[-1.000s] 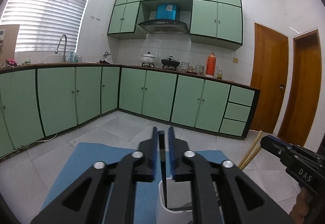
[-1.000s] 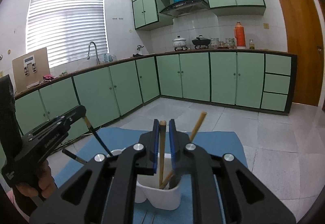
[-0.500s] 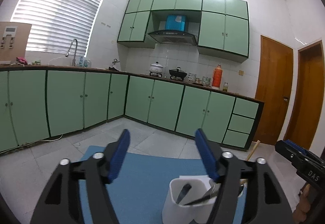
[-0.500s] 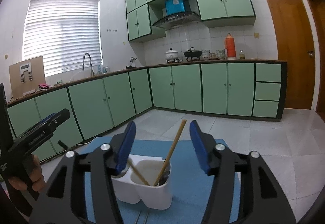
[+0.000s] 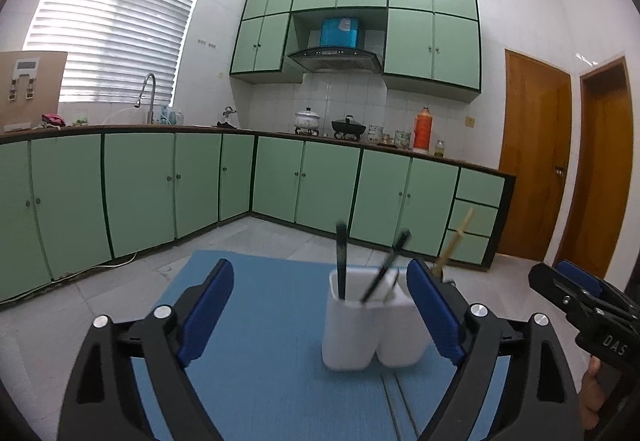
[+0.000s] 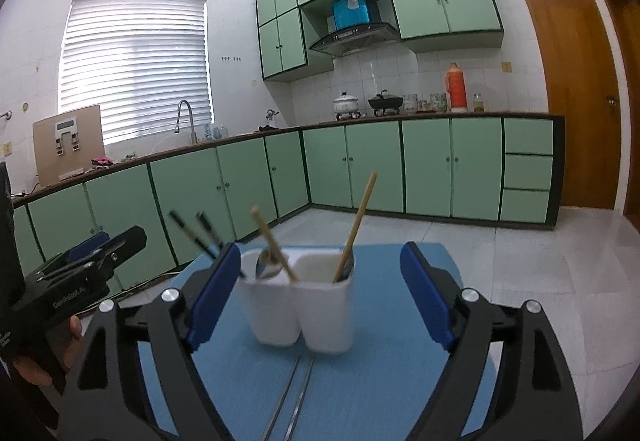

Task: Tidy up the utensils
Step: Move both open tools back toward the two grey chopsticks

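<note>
A white two-cup utensil holder [image 5: 372, 321] stands on a blue mat [image 5: 260, 301]. Two black chopsticks [image 5: 342, 261] lean in its left cup. Two wooden chopsticks [image 6: 360, 221] and a spoon [image 6: 266, 267] rest in the holder [image 6: 304, 305]. My left gripper [image 5: 320, 311] is held short of the holder, its jaws opening with nothing pressed between them. My right gripper [image 6: 320, 297] faces the holder from the other side, its jaws also opening and gripping nothing. Each gripper shows at the edge of the other's view: the right [image 5: 580, 301], the left [image 6: 88, 265].
Two thin metal utensils [image 6: 296, 393] lie on the mat in front of the holder. A hand [image 6: 32, 365] holds the left tool. Green kitchen cabinets [image 5: 160, 193] and a tiled floor [image 6: 520, 261] lie behind, with wooden doors [image 5: 536, 161] at the right.
Both grippers went from shut to wide open and drew back from the holder. The left let go of a black chopstick, the right a wooden one; both sticks now stand in the holder.
</note>
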